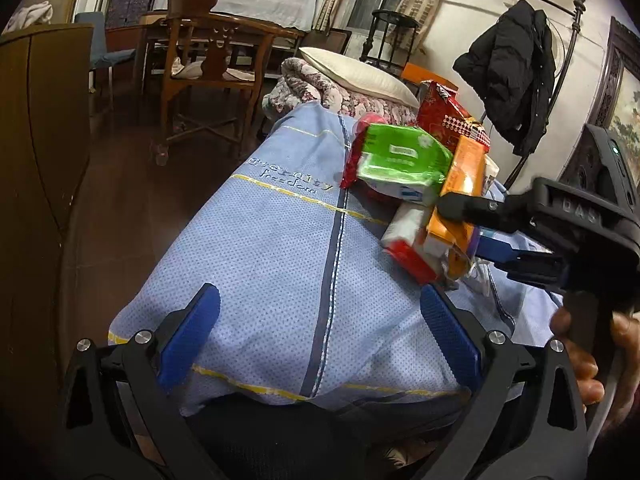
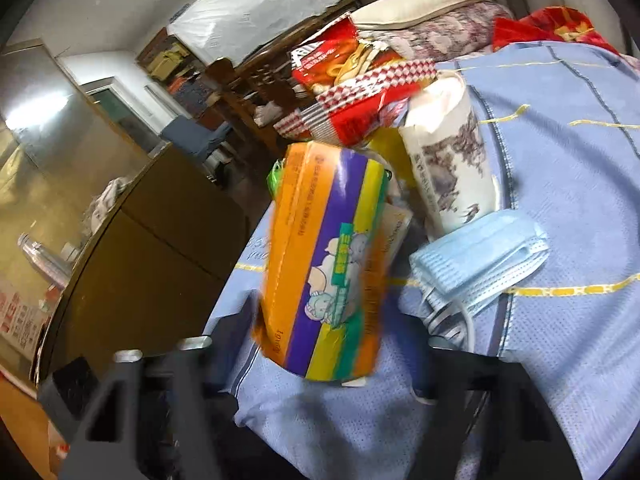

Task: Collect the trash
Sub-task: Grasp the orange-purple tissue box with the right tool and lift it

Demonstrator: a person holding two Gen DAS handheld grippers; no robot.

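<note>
The right gripper (image 1: 464, 224) gripped an orange, purple-striped tissue pack (image 2: 324, 264) on the light-blue quilted bedspread (image 1: 280, 248). The left gripper (image 1: 320, 320) stood wide, holding nothing.

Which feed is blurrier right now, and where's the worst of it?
Right wrist view: motion-smeared, worst on the orange pack and the right claw; the mask stays readable. Left wrist view: sharp on the blue cover and the left claw, only the green pack slightly soft; fisheye bends both edges.
</note>
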